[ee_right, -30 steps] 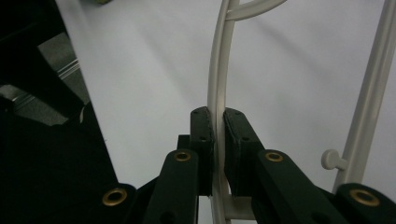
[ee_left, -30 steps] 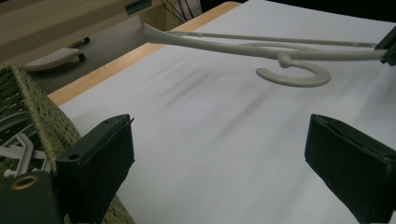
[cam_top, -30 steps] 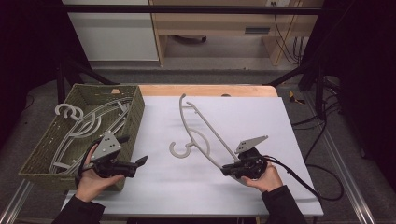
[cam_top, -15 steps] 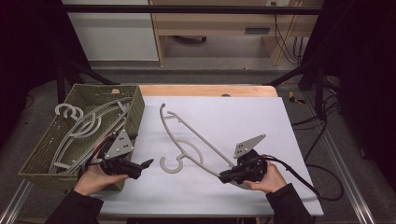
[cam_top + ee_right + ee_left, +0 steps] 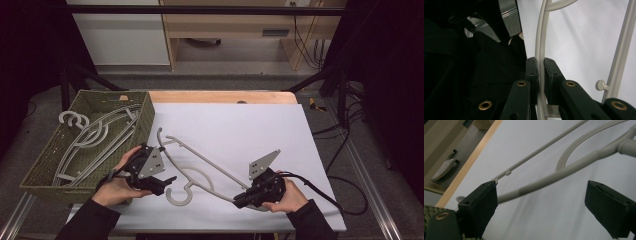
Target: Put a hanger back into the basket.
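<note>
A grey plastic hanger (image 5: pixel 200 161) lies slanted across the white table (image 5: pixel 260 125), its hook (image 5: pixel 179 194) near the front. My right gripper (image 5: pixel 239 201) is shut on the hanger's lower arm end; in the right gripper view (image 5: pixel 541 65) both pads press on the thin grey bar (image 5: pixel 541 37). My left gripper (image 5: pixel 169 180) sits at the hanger's left shoulder, beside the hook. In the left gripper view (image 5: pixel 544 192) the jaws stand apart with the hanger's arm (image 5: pixel 549 181) running between them; they have just been closing, and the right pad (image 5: pixel 609 207) is clear of the arm.
A green woven basket (image 5: pixel 146 112) at the left holds several more grey hangers (image 5: pixel 95 137) and hangs partly off the table's left side. A black cable (image 5: pixel 330 192) trails from the right gripper. A wooden strip (image 5: pixel 220 96) marks the table's far edge.
The hanger has swung, its far end going left and its hook coming toward the front edge. My left gripper has moved right onto the hanger. The right hand has barely moved.
</note>
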